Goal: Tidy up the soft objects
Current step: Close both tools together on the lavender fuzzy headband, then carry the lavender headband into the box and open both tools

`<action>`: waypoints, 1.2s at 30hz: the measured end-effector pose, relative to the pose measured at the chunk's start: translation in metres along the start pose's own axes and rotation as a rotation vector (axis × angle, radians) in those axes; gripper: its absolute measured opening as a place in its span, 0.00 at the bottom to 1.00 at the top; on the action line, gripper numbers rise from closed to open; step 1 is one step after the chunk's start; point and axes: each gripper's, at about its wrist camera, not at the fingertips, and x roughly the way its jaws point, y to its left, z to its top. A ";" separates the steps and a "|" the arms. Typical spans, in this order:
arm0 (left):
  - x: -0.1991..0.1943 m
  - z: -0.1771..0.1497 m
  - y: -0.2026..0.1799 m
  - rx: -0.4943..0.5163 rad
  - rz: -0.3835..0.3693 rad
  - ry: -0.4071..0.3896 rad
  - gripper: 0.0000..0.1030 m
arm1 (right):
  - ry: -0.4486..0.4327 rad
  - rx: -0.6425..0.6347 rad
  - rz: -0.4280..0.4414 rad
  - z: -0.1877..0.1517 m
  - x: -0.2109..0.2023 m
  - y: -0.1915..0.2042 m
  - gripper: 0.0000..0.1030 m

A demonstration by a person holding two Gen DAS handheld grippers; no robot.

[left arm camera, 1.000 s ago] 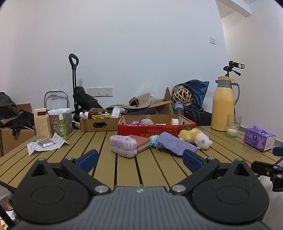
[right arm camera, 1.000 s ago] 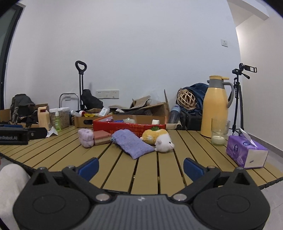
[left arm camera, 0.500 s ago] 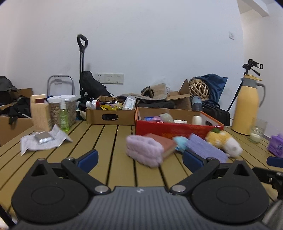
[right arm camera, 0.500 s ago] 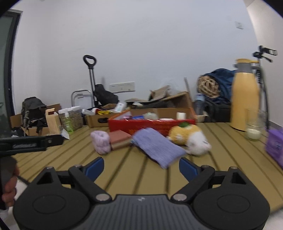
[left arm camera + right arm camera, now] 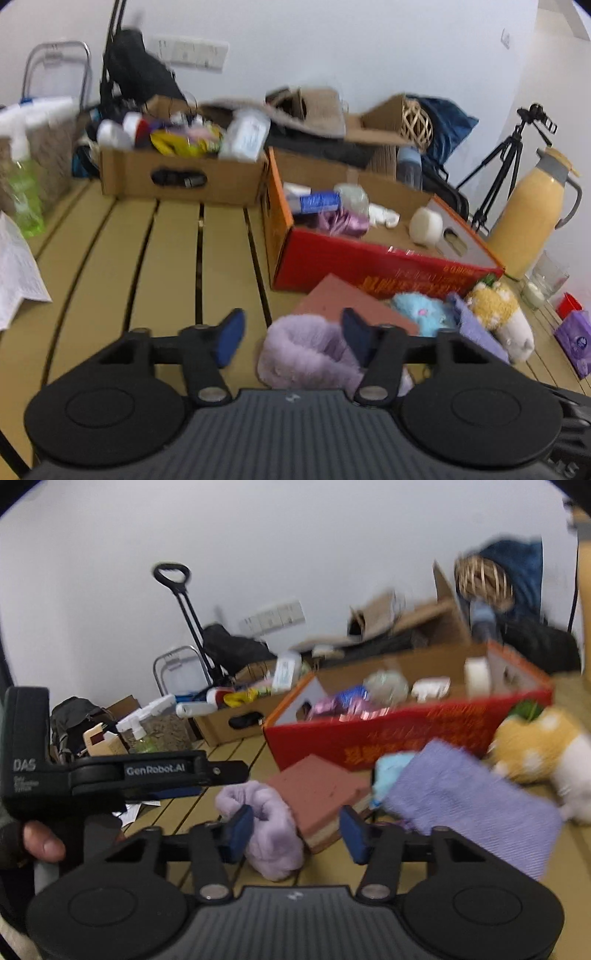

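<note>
Two jaw pairs just closing, unclamped, around lilac plush (image 5: 306, 352): left tool (image 5: 291, 325), marked "GenRobot.AI" and "DAS"; right tool (image 5: 295, 818).

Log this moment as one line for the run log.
phase: approach | left gripper: closing, fluffy lilac roll between jaws, unpressed | right gripper: closing near same roll | red box: behind

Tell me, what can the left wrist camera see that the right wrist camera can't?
Only the left wrist view shows the yellow jug, the tripod and the purple tissue pack.

Only the right wrist view shows the person's hand holding the left gripper.

Both show the red box, the fluffy lilac bundle, the pink block and the yellow plush.
</note>
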 end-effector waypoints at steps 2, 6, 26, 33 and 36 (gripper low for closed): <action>0.005 -0.004 0.004 -0.016 -0.016 0.016 0.39 | 0.043 0.069 0.004 0.001 0.019 -0.003 0.36; 0.012 -0.008 0.014 -0.080 -0.061 0.055 0.18 | 0.074 0.177 0.060 -0.002 0.038 -0.008 0.33; -0.188 -0.078 -0.149 0.053 -0.089 -0.337 0.07 | -0.145 -0.037 0.183 0.000 -0.165 -0.015 0.07; -0.231 -0.127 -0.211 0.085 -0.126 -0.365 0.07 | -0.202 -0.117 0.159 -0.022 -0.266 -0.032 0.08; -0.240 -0.136 -0.226 0.098 -0.131 -0.354 0.07 | -0.212 -0.100 0.146 -0.030 -0.293 -0.040 0.08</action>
